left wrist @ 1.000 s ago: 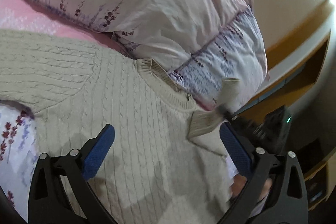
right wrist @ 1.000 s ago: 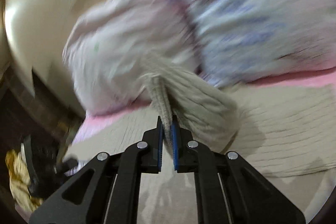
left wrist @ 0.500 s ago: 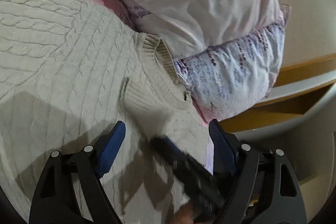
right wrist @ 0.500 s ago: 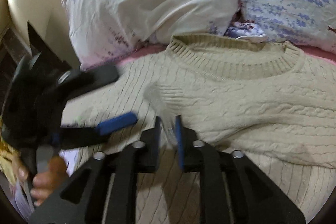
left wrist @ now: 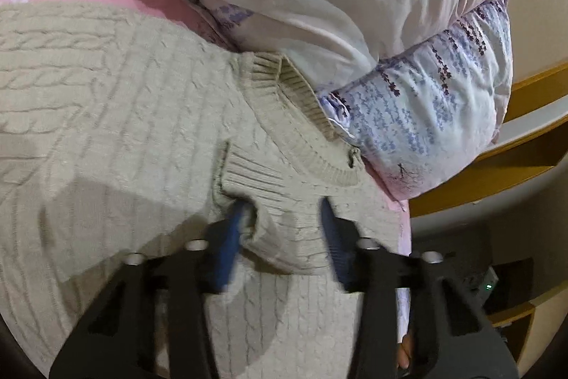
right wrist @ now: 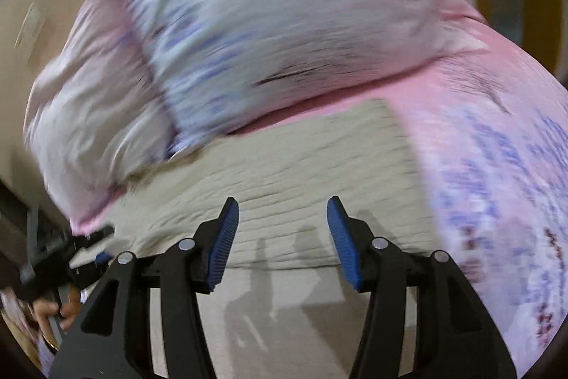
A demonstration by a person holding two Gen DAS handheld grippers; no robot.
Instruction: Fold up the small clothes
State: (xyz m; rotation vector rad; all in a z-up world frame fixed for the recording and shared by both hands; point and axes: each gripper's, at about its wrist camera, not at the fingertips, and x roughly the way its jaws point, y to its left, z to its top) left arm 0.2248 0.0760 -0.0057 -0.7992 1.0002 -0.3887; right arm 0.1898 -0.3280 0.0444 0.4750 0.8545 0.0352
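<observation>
A beige cable-knit sweater (left wrist: 124, 116) lies flat on the pink bed sheet, its ribbed collar (left wrist: 301, 116) next to the pillows. One sleeve (left wrist: 284, 201) is folded over the chest, its ribbed cuff near the collar. My left gripper (left wrist: 284, 229) is open, its blue fingers either side of the folded sleeve; the left finger touches the fabric. My right gripper (right wrist: 282, 229) is open and empty above the sweater (right wrist: 301, 166) in a blurred view. The left gripper shows at that view's left edge (right wrist: 64, 258).
Floral lavender pillows (left wrist: 355, 6) are piled just beyond the collar. The pink sheet (right wrist: 479, 87) runs to the right of the sweater. A wooden headboard shelf (left wrist: 514, 144) and a dark gap lie past the bed's edge at the right.
My right gripper let go of the sleeve cuff, opened, and swung right. My left gripper came down over the folded sleeve and its fingers narrowed around it.
</observation>
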